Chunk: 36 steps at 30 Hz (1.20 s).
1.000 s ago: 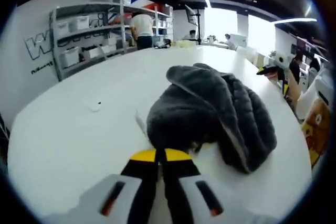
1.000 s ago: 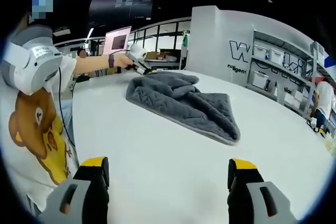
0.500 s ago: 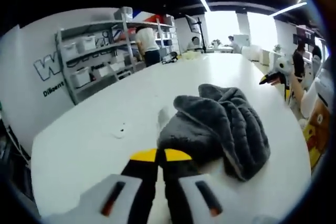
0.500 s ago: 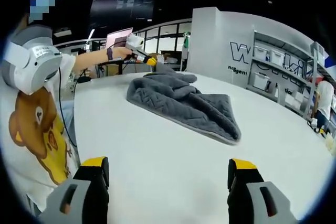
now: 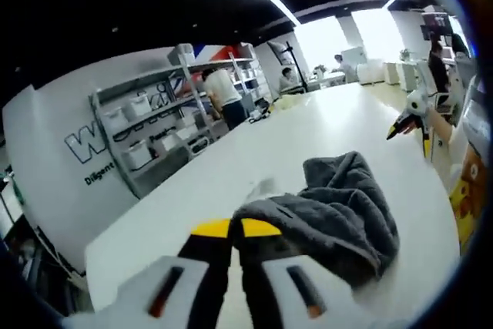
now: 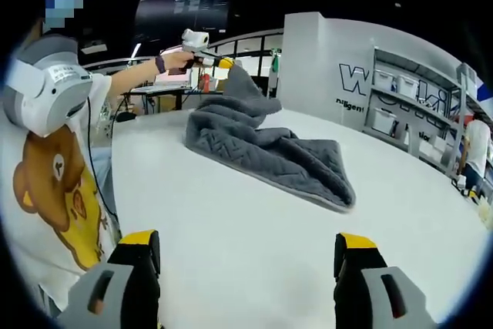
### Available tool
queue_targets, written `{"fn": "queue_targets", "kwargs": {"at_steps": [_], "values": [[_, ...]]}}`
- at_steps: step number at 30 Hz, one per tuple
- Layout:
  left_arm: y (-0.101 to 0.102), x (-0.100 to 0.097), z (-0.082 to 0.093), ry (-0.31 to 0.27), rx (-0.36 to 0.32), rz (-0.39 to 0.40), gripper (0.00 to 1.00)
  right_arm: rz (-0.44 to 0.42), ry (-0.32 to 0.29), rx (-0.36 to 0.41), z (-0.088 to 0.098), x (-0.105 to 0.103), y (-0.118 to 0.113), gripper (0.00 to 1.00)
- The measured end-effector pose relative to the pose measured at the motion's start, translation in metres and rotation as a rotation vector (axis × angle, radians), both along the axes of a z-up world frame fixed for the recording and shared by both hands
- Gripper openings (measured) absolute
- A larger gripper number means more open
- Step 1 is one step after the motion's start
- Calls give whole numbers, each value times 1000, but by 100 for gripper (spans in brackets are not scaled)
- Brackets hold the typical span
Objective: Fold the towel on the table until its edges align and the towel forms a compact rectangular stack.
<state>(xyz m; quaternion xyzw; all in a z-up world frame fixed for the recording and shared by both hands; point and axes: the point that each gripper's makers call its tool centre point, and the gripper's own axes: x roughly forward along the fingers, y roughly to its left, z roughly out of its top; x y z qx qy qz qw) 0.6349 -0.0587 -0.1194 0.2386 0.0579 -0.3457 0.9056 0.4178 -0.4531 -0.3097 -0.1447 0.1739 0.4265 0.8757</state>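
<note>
The left claw (image 5: 236,230) has its yellow-tipped jaws pressed together on a corner of the grey towel (image 5: 339,213), and in the right gripper view that same left claw (image 6: 219,62) sits raised above the tabletop with the pinched corner peaked up under it. The right claw (image 6: 246,256) hangs low over bare tabletop (image 6: 231,213), jaws wide apart and holding nothing, well short of the towel.

The rest of the towel (image 6: 269,152) lies rumpled on the white tabletop, one lobe spread flat toward the shelving (image 6: 408,102), the other bunched below the lifted corner.

By the look of it, the job is barely begun: the cloth needs opening out before any fold. To do this well, I'd say the lifted corner should go up only until the bunched folds fall free, while the right claw goes in for a second corner on the same edge. With two corners held taut, the towel can be laid flat and its edges matched. Pulling too fast would drag the whole heap sideways.
</note>
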Motion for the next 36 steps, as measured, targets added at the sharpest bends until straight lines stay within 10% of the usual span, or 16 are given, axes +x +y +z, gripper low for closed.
{"fn": "queue_targets", "kwargs": {"at_steps": [22, 36], "values": [[39, 3, 62, -110, 35, 84, 4, 10, 0, -5, 1, 0, 1, 98], [59, 11, 34, -51, 76, 127, 4, 6, 6, -3, -1, 1, 0, 98]]}}
